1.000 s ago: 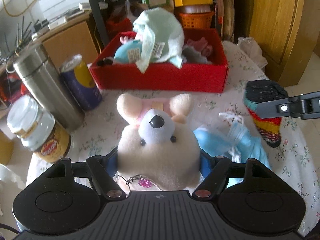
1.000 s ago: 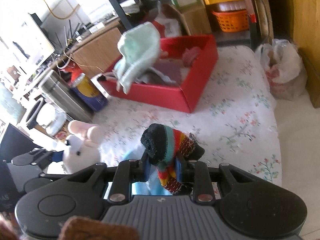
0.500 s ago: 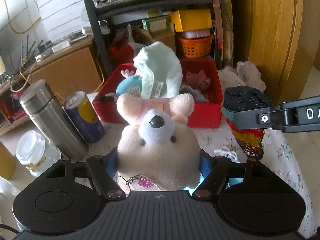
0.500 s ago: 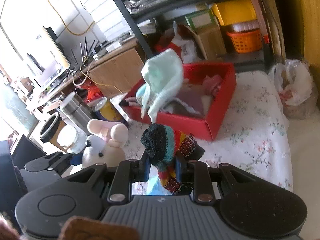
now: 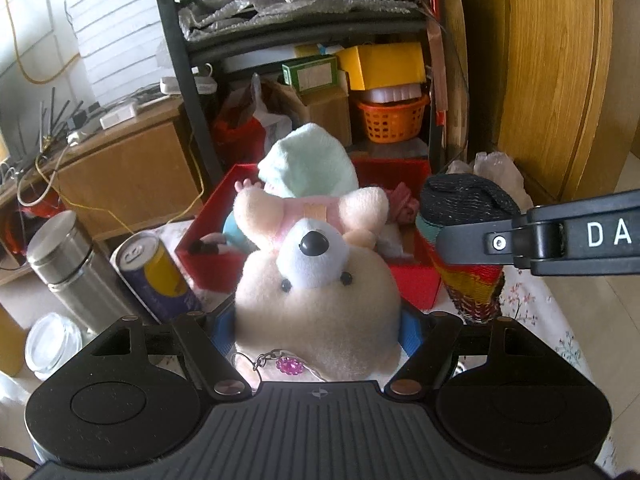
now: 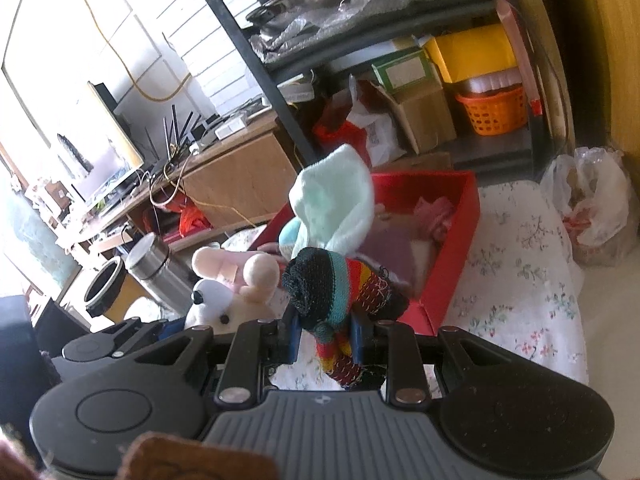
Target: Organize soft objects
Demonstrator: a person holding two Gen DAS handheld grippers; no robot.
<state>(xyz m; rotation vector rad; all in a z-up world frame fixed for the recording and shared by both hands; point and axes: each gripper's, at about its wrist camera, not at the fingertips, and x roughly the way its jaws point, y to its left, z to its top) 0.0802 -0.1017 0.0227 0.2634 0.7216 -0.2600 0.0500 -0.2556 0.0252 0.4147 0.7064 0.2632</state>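
Observation:
My left gripper is shut on a cream plush mouse with a pink bow and holds it up in front of the red box. My right gripper is shut on a striped knitted sock with a black cuff; it shows at the right of the left wrist view. The red box holds a mint green cloth, a blue plush and pink items. The plush mouse also shows in the right wrist view.
A steel flask, a blue-yellow can and a glass jar stand left of the box. A floral tablecloth covers the table. A shelf with an orange basket stands behind. A plastic bag lies at right.
Both grippers have risen from the table with their loads and moved toward the red box. The blue cloth on the table has dropped out of view.

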